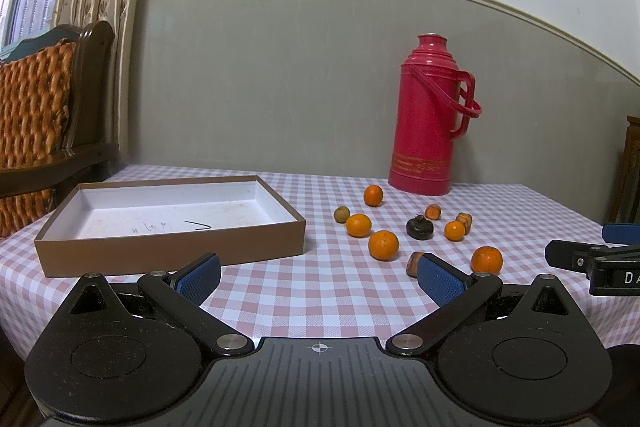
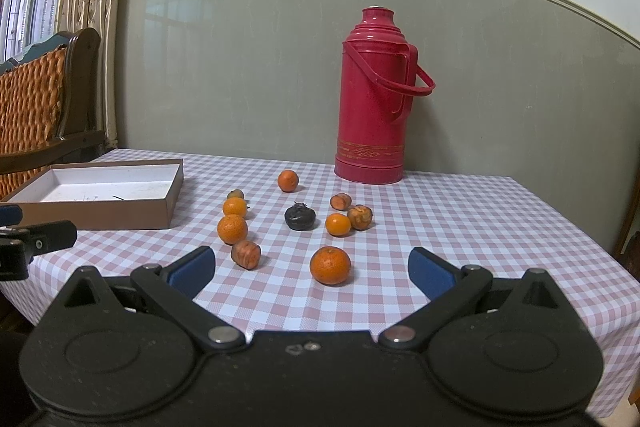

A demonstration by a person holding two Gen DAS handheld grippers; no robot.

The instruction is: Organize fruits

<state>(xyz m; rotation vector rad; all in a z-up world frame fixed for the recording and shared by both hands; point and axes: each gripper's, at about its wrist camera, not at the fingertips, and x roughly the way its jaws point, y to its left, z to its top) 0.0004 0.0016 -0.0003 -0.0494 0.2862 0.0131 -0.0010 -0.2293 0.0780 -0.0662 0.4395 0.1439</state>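
Orange fruit point(image 2: 330, 265) lies loose mid-table; the box point(image 1: 168, 247) by the left edge holds none. Both the left gripper point(image 1: 318, 277) and right gripper point(image 2: 312, 273) gape wide, empty. Sorting looks unstarted; next, the right gripper needs to straddle the nearest orange.

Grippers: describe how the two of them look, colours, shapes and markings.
Both are matte black plastic. The left gripper and right gripper each have two angled linkage arms with silver pivot pins, round housings either side, and blue textured pads on the fingers. The left body is ribbed with a small white crosshair mark. White letters "DA" show on the right gripper's side. No cables or sleeves visible.
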